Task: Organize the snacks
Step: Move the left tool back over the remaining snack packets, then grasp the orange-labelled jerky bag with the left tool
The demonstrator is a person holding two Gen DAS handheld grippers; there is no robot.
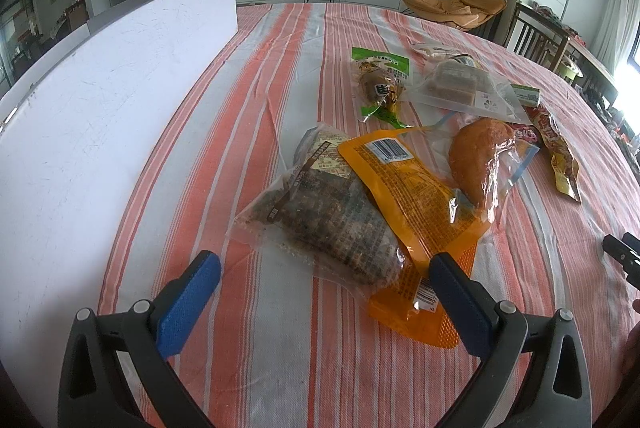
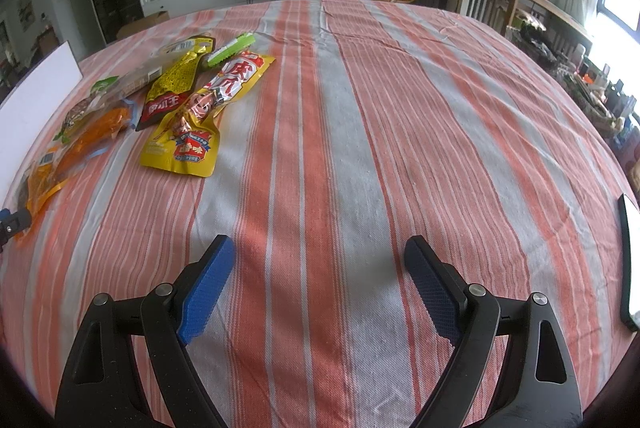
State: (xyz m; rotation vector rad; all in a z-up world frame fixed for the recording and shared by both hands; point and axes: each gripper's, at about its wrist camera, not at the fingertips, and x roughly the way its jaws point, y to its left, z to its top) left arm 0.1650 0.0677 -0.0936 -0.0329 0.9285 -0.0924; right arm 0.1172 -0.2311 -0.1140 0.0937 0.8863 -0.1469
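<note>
Several snack packets lie on the striped tablecloth [image 1: 280,340]. My left gripper [image 1: 326,268] is open, its jaws on either side of the near end of a clear bag of dark grain bars [image 1: 320,224]. An orange pouch [image 1: 416,211] overlaps that bag. Behind are a bun in a clear bag [image 1: 478,157], a green packet [image 1: 382,83] and a clear bag of brown blocks [image 1: 460,83]. My right gripper [image 2: 320,256] is open and empty over bare cloth. A yellow and red packet [image 2: 200,119] and a yellow and black one [image 2: 174,87] lie to its far left.
A white box [image 1: 100,131] stands along the left side of the table, also seen in the right wrist view [image 2: 36,95]. A dark flat device [image 2: 630,260] lies at the table's right edge. Chairs and a TV unit stand beyond the table.
</note>
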